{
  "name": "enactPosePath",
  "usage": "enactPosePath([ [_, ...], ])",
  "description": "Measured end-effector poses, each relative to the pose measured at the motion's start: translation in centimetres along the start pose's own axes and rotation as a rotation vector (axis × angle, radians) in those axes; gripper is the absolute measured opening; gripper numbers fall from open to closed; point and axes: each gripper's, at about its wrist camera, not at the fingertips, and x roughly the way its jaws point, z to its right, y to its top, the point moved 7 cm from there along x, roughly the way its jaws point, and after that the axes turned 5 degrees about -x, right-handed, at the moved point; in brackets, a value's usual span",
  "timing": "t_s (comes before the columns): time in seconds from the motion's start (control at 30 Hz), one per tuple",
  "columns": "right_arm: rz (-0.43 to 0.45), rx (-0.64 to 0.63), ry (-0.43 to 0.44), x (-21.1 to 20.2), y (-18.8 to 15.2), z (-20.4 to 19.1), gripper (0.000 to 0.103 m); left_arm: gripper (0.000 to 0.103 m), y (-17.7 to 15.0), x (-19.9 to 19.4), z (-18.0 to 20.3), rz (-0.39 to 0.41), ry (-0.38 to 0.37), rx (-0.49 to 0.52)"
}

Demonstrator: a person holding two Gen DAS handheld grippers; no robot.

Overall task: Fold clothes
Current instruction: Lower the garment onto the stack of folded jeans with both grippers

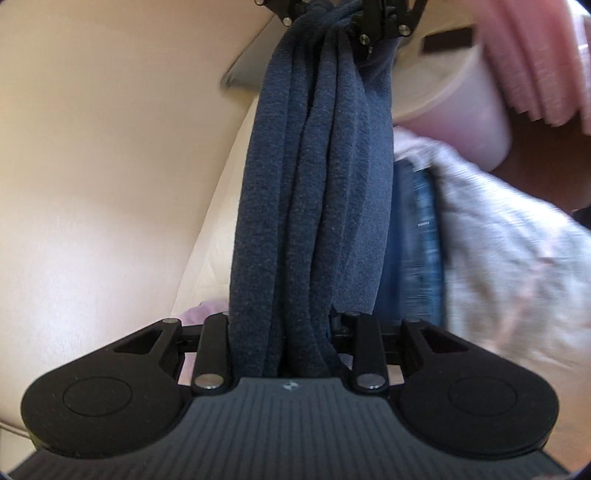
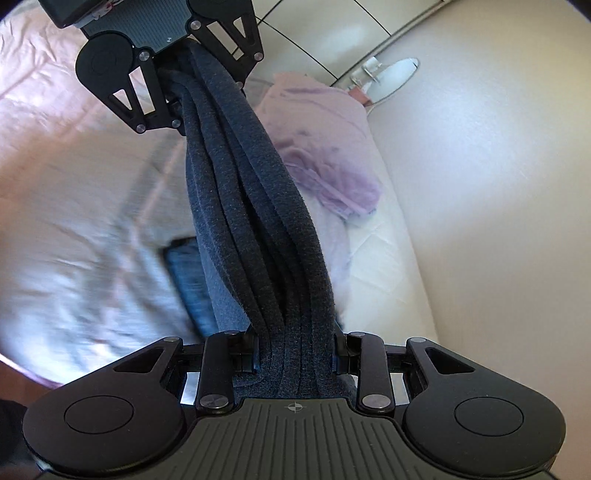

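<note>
A dark blue garment point(image 1: 314, 184) is bunched into a thick rope of folds and stretched taut between the two grippers, up in the air. My left gripper point(image 1: 284, 347) is shut on one end of it; the right gripper point(image 1: 354, 26) shows at the top of the left wrist view, clamped on the other end. In the right wrist view the dark blue garment point(image 2: 258, 229) runs from my right gripper point(image 2: 295, 354) up to the left gripper point(image 2: 192, 92). The fingertips of both are buried in the cloth.
Below lies a bed with a pale pink-white sheet point(image 2: 74, 221). A folded pair of blue jeans point(image 2: 188, 280) rests on it, and a crumpled lilac garment point(image 2: 325, 155) lies near the cream wall point(image 2: 480, 184). A round pinkish tub point(image 1: 454, 92) stands beyond the bed.
</note>
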Motion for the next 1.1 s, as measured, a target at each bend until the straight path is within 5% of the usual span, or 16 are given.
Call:
enactPosePath([
  [0.13,0.042,-0.054,0.005,8.7,-2.3,5.4,0.031,0.027,0.1,8.9,-2.6,-0.061,0.053,-0.021],
  [0.23,0.072,-0.064,0.005,14.0,-4.4,5.6,0.031,0.027,-1.1,14.6,-2.3,-0.094,0.124,-0.021],
  [0.43,0.1,-0.092,0.054,23.9,-9.1,3.0,0.031,0.027,-6.1,21.8,9.0,-0.159,-0.001,0.042],
  [0.57,0.104,-0.112,0.106,24.8,-12.3,-2.2,0.037,0.026,-6.9,21.0,10.6,-0.115,0.078,-0.004],
  [0.93,0.055,-0.105,0.065,22.8,-13.2,-3.1,0.038,0.027,-7.9,20.1,10.8,-0.065,0.099,0.046],
  [1.1,0.035,-0.143,0.03,22.2,-13.1,-3.0,0.039,0.045,-9.0,17.8,9.2,-0.072,0.113,0.054],
])
